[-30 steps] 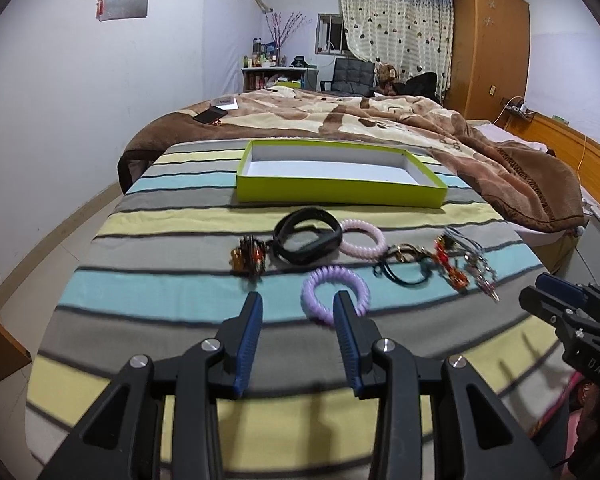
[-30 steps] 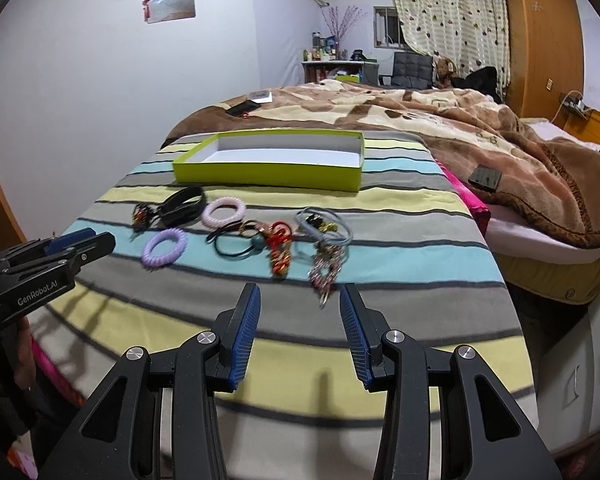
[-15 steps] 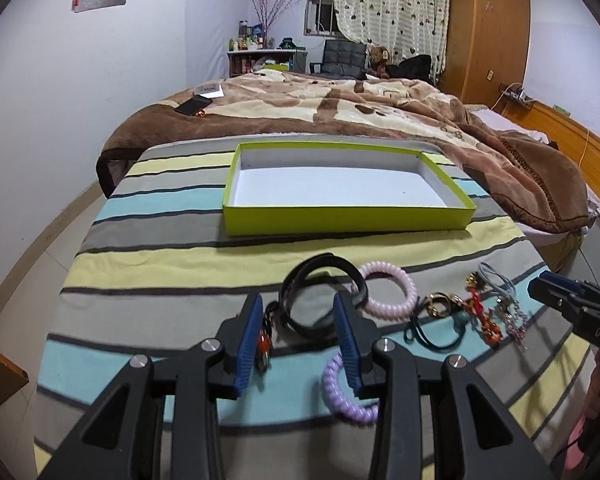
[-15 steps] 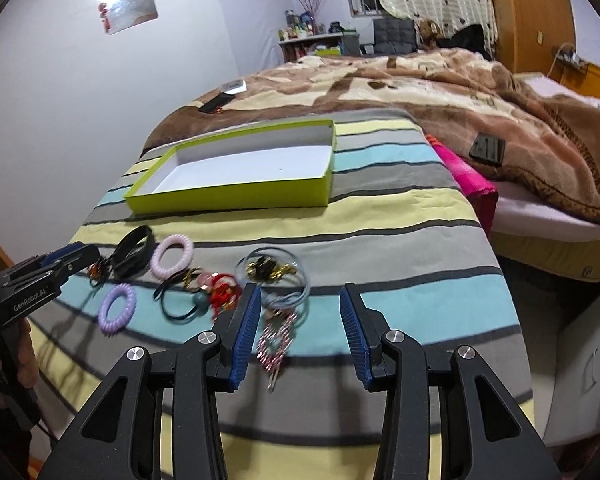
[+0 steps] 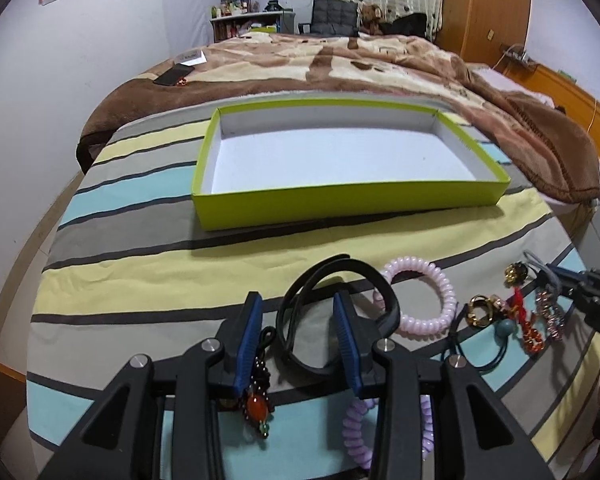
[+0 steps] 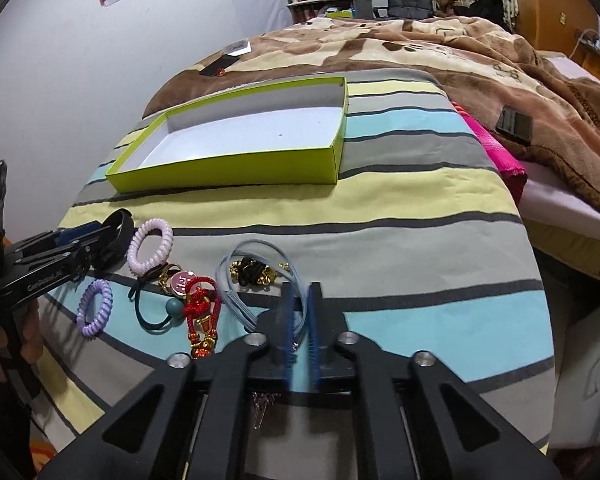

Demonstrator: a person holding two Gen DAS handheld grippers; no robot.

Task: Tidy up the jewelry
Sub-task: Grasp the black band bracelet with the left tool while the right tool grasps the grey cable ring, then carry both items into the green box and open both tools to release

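Observation:
A lime-green box point(image 5: 352, 200) with a white inside lies on the striped bedspread; it also shows in the right wrist view point(image 6: 228, 170). My left gripper point(image 5: 298, 320) is open and straddles one side of a black band point(image 5: 374, 284). A pink coil tie point(image 5: 440, 312) and a purple coil tie point(image 5: 356, 428) lie beside it. My right gripper point(image 6: 300, 320) has its jaws nearly closed around the grey-blue elastic loops point(image 6: 236, 276). A red knotted charm point(image 6: 200, 312) and a dark tie with a teal bead point(image 6: 172, 308) lie to its left.
A brown blanket point(image 5: 340, 60) covers the bed behind the box. A black phone point(image 5: 172, 76) lies on it at the far left. A pink cloth point(image 6: 496, 152) hangs at the bed's right edge. The bedspread's front edge is close under both grippers.
Both grippers have moved forward and down to the jewelry. The left now straddles the black band. The right gripper's jaws have narrowed around the grey-blue elastic loops.

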